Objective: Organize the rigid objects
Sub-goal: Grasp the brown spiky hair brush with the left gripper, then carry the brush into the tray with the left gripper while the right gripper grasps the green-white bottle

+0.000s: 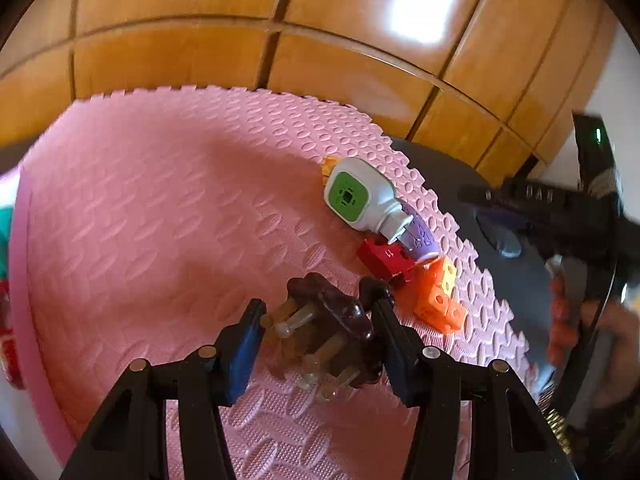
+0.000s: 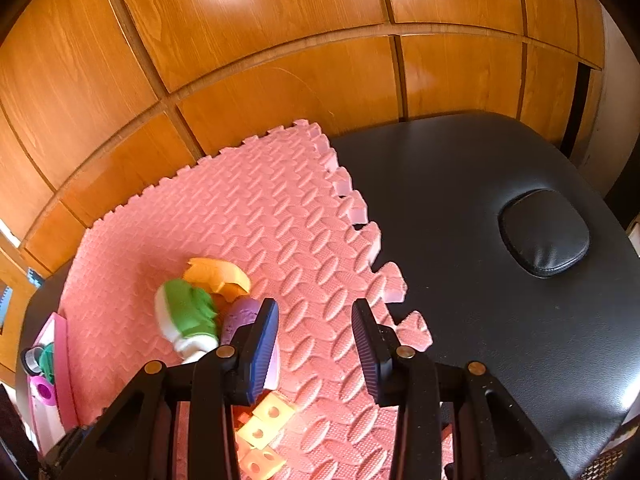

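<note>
Left gripper (image 1: 320, 320) sits low over the pink foam mat (image 1: 160, 200), fingers spread on either side of a dark brown toy piece (image 1: 340, 320) with pale translucent pegs sticking out. The right finger looks to be touching the piece, the left pad stands just beside the pegs — cannot tell if there is real squeeze. The piece lies on the mat between the fingers.

At 1 o'clock from that piece, near the mat's toothed edge: a red block (image 1: 384, 258), then orange-yellow linked cubes (image 1: 438, 300) just beside it at its 4 o'clock. Touching the red block at its 12 o'clock is a purple cylinder (image 1: 418, 238) plugged into a grey toy with a green square face (image 1: 360, 196). A small orange piece (image 1: 329, 166) peeks out behind the grey toy at 11 o'clock.

Right gripper (image 2: 316, 344) hangs above the mat's edge, fingers wide apart, nothing between them — only mat shows in the gap. The grey-green toy, blurred, lies at 9 o'clock of its left finger, orange piece beyond it. Cubes show at 6 o'clock, under the left finger.

The mat lies on a black padded tabletop (image 2: 480, 200). A pink bin (image 2: 60, 360) with small toys sits at the mat's far left edge. Wooden panelling (image 2: 280, 40) behind.
</note>
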### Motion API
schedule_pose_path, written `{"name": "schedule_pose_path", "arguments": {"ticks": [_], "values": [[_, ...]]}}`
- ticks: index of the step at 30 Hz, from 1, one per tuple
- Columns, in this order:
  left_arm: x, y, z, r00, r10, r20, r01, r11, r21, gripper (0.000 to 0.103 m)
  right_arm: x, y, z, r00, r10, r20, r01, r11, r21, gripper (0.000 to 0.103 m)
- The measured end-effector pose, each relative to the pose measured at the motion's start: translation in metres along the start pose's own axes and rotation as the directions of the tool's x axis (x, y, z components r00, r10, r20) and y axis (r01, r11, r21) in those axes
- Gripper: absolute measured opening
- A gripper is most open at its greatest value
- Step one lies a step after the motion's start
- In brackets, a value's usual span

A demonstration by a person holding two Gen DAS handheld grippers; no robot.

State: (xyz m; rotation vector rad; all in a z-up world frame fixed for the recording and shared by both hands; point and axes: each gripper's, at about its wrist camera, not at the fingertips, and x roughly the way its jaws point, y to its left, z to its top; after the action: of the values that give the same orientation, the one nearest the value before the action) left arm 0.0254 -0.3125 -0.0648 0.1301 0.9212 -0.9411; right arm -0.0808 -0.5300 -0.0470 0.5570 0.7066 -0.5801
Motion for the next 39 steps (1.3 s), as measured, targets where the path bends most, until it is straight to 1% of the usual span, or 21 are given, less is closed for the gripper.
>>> {"name": "schedule_pose_path", "arguments": {"ticks": [2,6,8,12,13,16,18,19,22,25,27,29,33,36,39], "values": [[-0.001,-0.002,-0.002,1.000,0.000,0.005,0.000,1.000,0.021,0.055,-0.002,0.004,0.000,0.999,0.031,0.012,-0.031,0.999,-0.013,0.038],[-0.006,0.003,-0.005,1.000,-0.016,-0.002,0.016,1.000,0.002,0.055,-0.005,0.018,-0.003,0.995,0.094,0.021,-0.092,0.993,-0.069,0.038],[-0.011,0.004,-0.008,1.000,-0.016,-0.005,0.016,1.000,-0.003,0.055,-0.005,0.024,-0.005,0.990,0.143,0.013,-0.142,0.986,-0.083,0.038],[-0.025,0.008,-0.013,1.000,-0.027,-0.005,0.027,1.000,-0.012,0.054,0.000,0.042,-0.009,0.982,0.189,-0.018,-0.190,0.972,-0.137,0.038],[-0.029,0.008,-0.015,1.000,-0.030,-0.004,0.030,0.999,-0.010,0.054,0.001,0.046,-0.010,0.981,0.194,-0.026,-0.196,0.969,-0.153,0.042],[-0.040,0.007,-0.018,0.999,-0.037,0.009,0.036,0.999,0.009,0.054,0.008,0.066,-0.013,0.980,0.194,-0.051,-0.201,0.954,-0.221,0.044],[-0.041,0.008,-0.019,1.000,-0.019,0.012,0.019,1.000,0.018,0.054,0.017,0.078,-0.014,0.984,0.161,-0.074,-0.175,0.945,-0.275,0.049],[-0.042,0.010,-0.020,1.000,-0.020,0.007,0.019,1.000,0.011,0.054,0.025,0.085,-0.016,0.988,0.131,-0.086,-0.151,0.942,-0.301,0.050],[-0.048,0.013,-0.022,1.000,-0.027,0.015,0.027,1.000,0.005,0.054,0.043,0.097,-0.020,0.987,0.096,-0.132,-0.137,0.928,-0.346,0.050],[-0.058,0.013,-0.023,0.999,-0.038,0.029,0.038,0.999,0.006,0.054,0.053,0.104,-0.024,0.991,0.058,-0.123,-0.101,0.917,-0.386,0.050],[-0.065,0.012,-0.024,0.998,-0.044,0.038,0.044,0.999,0.012,0.054,0.058,0.106,-0.026,0.991,0.062,-0.118,-0.104,0.915,-0.389,0.050],[-0.073,0.010,-0.025,0.997,-0.050,0.052,0.049,0.999,0.020,0.054,0.058,0.109,-0.027,0.993,0.062,-0.104,-0.099,0.910,-0.402,0.041],[-0.092,0.011,-0.023,0.995,-0.061,0.084,0.060,0.998,0.011,0.054,0.046,0.119,-0.035,0.992,0.093,-0.084,-0.121,0.888,-0.444,0.041],[-0.111,0.018,-0.020,0.991,-0.051,0.125,0.052,0.999,-0.004,0.054,0.041,0.129,-0.043,0.986,0.131,-0.103,-0.165,0.865,-0.475,0.041],[-0.133,0.042,-0.017,0.987,-0.007,0.163,0.016,0.998,-0.056,0.054,0.045,0.138,-0.053,0.977,0.148,-0.156,-0.207,0.843,-0.496,0.041]]}}
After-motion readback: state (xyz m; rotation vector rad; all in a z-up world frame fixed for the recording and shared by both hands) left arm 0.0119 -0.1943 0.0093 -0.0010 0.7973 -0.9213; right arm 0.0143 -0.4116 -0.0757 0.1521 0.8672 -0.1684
